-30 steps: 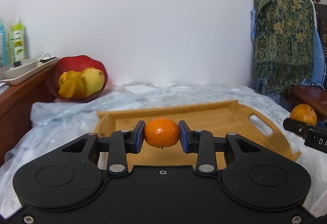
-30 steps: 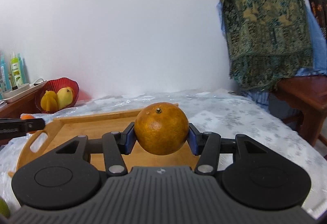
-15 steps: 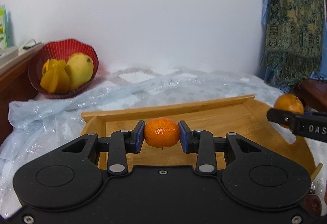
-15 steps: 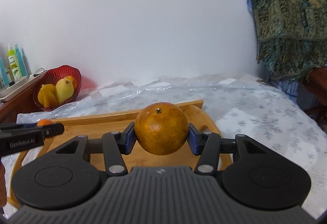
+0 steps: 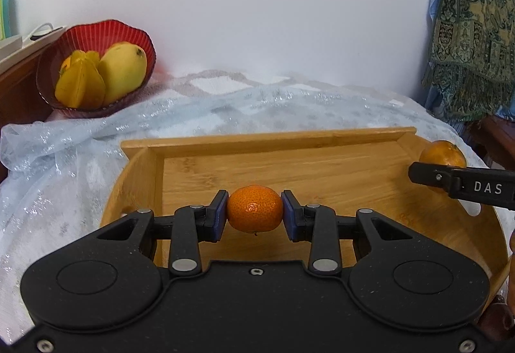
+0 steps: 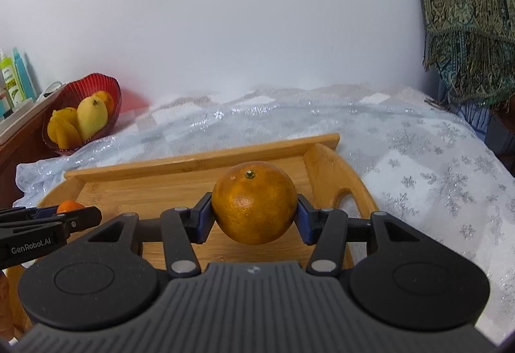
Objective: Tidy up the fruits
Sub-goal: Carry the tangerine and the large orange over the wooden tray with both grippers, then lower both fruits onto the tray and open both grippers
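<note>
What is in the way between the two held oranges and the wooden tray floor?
Nothing visible: the small orange and the big orange hang over the bare floor of the tray.

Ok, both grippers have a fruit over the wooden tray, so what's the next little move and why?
Probably lower both fruits onto the tray floor before letting go. The left gripper is clamped on the small mandarin and the right gripper on the bigger orange; both hang above the bare wooden tray, apparently not resting on it.

The right gripper (image 5: 418,174) hides the lower part of the orange (image 5: 442,153); bottles (image 6: 13,79) are cut off at the left edge.
</note>
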Motion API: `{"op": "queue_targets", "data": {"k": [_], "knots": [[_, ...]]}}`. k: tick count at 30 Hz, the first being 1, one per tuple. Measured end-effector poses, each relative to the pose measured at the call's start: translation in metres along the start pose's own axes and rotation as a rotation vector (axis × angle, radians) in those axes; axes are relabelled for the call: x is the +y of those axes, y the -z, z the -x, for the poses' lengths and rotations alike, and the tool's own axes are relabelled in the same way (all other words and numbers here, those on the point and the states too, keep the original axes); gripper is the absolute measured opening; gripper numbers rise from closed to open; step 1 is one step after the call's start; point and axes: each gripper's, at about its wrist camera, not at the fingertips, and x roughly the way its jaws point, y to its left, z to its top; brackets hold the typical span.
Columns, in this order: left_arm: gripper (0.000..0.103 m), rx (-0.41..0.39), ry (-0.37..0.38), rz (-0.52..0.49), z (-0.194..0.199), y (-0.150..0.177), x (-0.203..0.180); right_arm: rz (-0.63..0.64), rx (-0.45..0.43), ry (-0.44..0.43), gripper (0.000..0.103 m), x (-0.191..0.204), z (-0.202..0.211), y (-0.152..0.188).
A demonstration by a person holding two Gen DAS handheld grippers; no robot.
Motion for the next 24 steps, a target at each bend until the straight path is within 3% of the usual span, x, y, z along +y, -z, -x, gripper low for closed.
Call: {"op": "queue_targets", "data": {"k": [24], "knots": [[0.034,0.039,0.009,-0.013,-0.004,0.006,-0.004,-0.019,0.086,-0.004,0.056,-0.002,-0.012,0.004]]}}
